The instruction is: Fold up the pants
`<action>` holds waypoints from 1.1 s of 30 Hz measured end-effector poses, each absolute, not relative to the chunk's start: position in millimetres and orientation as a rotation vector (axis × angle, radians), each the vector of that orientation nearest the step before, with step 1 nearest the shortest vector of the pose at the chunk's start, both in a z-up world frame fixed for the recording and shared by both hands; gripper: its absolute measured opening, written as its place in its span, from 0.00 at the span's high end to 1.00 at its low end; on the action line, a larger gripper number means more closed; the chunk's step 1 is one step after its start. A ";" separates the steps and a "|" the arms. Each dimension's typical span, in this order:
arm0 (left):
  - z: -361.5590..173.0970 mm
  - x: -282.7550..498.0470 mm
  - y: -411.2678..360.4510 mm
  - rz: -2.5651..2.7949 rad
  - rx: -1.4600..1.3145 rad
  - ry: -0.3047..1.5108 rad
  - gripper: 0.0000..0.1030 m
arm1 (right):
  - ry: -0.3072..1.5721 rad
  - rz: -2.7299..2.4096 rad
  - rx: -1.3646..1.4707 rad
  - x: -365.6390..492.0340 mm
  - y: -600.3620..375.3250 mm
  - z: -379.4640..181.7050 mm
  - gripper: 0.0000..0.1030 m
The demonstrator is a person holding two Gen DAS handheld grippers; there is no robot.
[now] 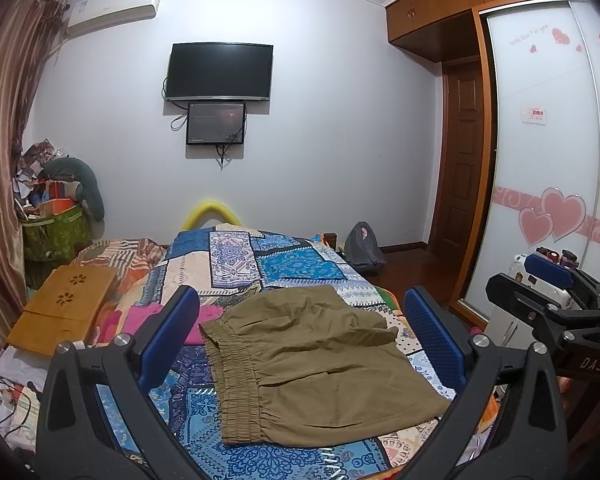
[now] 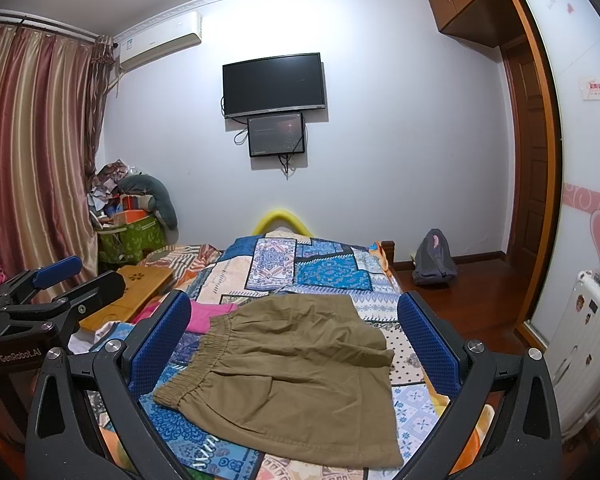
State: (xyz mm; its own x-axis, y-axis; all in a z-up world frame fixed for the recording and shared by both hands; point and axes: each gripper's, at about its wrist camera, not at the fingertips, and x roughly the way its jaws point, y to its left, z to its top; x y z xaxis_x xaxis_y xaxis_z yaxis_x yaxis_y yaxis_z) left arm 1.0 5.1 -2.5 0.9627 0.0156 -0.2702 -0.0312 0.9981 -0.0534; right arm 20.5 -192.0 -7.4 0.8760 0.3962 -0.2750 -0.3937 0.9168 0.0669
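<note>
Bedding is doing the job of your worktable: the patchwork quilt [image 1: 284, 256] is giving you a broad, flat surface running away toward twelve o'clock, which is probably why the garment is lying here and not on the cluttered side at nine o'clock. Over there a wooden lap tray [image 1: 66, 308] is sitting on the covers, and a pink cloth [image 2: 210, 314] is poking out at about ten o'clock from the pants, just beside the waistband.

Centred on the quilt, the khaki pants [image 1: 312, 360] are lying folded into a compact, roughly square stack, elastic waistband [image 2: 196, 364] facing nine o'clock and the doubled-over leg fabric ending at three o'clock. The upper layer is sitting slightly crooked, with a loose flap bunching toward two o'clock, so the fold looks largely made but perhaps wanting a tidy.

You are holding both tools back above the near edge at six o'clock, clear of the cloth, so that each camera frames the whole stack. The left gripper [image 1: 302, 336] is spread wide with nothing between its blue pads, the pants showing through the gap. The right gripper [image 2: 294, 340] is likewise spread wide and carrying nothing; it also shows at three o'clock in the left camera, so the pair is hovering side by side.
</note>
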 end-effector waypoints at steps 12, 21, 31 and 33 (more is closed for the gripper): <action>-3.4 3.6 1.8 0.033 -0.045 0.271 0.00 | 0.294 0.408 0.010 21.6 -191.4 -8.4 0.00; -10.9 12.6 7.2 0.043 -0.024 0.297 0.00 | 0.327 0.369 -0.007 32.1 -197.2 -18.7 0.00; -66.1 69.9 49.4 0.115 0.026 0.510 0.03 | 0.549 0.226 -0.099 88.4 -241.8 -80.3 0.01; -84.6 83.5 59.4 0.124 0.025 0.583 0.14 | 0.607 0.225 -0.103 98.0 -249.0 -94.3 0.01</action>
State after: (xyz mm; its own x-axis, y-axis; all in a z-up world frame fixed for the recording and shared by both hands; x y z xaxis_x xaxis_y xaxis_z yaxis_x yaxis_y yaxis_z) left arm 83.5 59.4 -84.6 0.8276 0.1237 -0.5475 -0.1098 0.9923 0.0582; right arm 98.0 -249.0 -94.3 0.7980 0.1792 -0.5753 -0.2393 0.9705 -0.0296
